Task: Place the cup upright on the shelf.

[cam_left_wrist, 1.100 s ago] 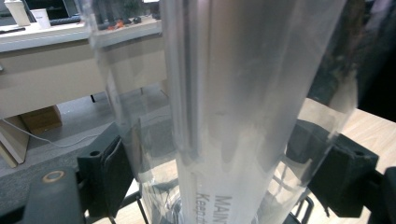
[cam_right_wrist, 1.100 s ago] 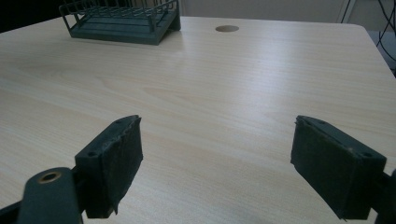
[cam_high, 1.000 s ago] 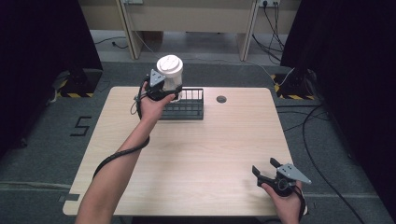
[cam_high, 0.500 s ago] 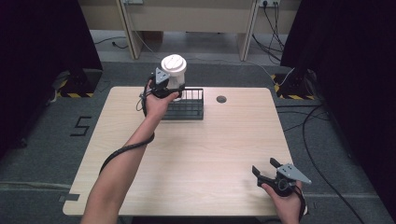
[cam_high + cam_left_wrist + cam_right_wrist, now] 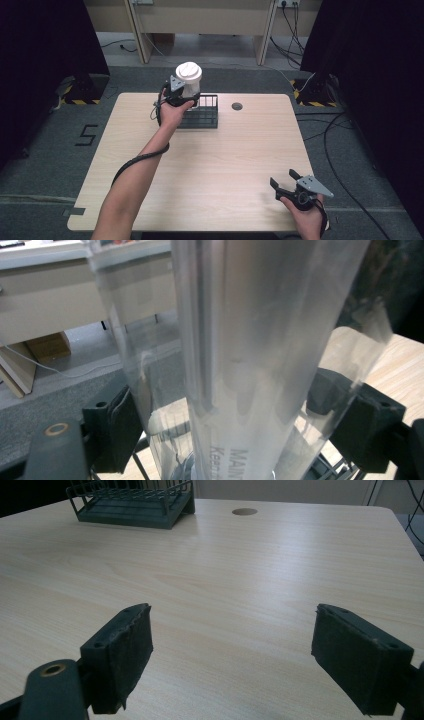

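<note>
Tools — two: left tool (image 5: 186, 95) grasping one cup (image 5: 188, 79) above one rack (image 5: 207, 117); right tool (image 5: 287, 181) released.

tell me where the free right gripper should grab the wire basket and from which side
Probably the top rim wire of the wire basket on its right side, coming from above: its walls are thin open wire, the right gripper is open, and the left gripper with the clear container crowds the left.
</note>
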Demonstrator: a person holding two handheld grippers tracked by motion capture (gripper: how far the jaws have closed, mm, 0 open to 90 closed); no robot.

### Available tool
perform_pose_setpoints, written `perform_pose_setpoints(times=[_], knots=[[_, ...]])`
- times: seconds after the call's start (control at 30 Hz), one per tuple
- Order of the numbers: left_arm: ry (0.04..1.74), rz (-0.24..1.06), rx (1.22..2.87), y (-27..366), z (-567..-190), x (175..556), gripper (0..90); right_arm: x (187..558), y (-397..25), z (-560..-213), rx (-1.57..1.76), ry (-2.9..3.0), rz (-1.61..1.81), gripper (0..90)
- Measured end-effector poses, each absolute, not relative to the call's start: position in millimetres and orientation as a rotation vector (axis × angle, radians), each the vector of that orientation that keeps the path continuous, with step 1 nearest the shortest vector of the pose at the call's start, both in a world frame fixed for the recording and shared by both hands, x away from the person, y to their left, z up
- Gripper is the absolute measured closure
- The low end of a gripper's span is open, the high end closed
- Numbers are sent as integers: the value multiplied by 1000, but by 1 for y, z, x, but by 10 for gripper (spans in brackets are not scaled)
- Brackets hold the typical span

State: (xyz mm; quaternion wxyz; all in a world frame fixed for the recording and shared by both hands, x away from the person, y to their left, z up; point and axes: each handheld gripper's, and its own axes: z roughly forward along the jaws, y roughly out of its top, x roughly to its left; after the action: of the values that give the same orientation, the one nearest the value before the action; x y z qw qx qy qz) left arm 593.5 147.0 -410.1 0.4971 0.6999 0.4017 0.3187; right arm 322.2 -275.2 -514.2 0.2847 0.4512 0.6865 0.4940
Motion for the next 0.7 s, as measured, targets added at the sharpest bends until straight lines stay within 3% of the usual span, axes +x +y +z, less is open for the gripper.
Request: perform_pose_setpoints(times=[0.7], knots=[[1063,729,1732,148,-438,600,176,322,-275,-514,1204,1837,1322,172]])
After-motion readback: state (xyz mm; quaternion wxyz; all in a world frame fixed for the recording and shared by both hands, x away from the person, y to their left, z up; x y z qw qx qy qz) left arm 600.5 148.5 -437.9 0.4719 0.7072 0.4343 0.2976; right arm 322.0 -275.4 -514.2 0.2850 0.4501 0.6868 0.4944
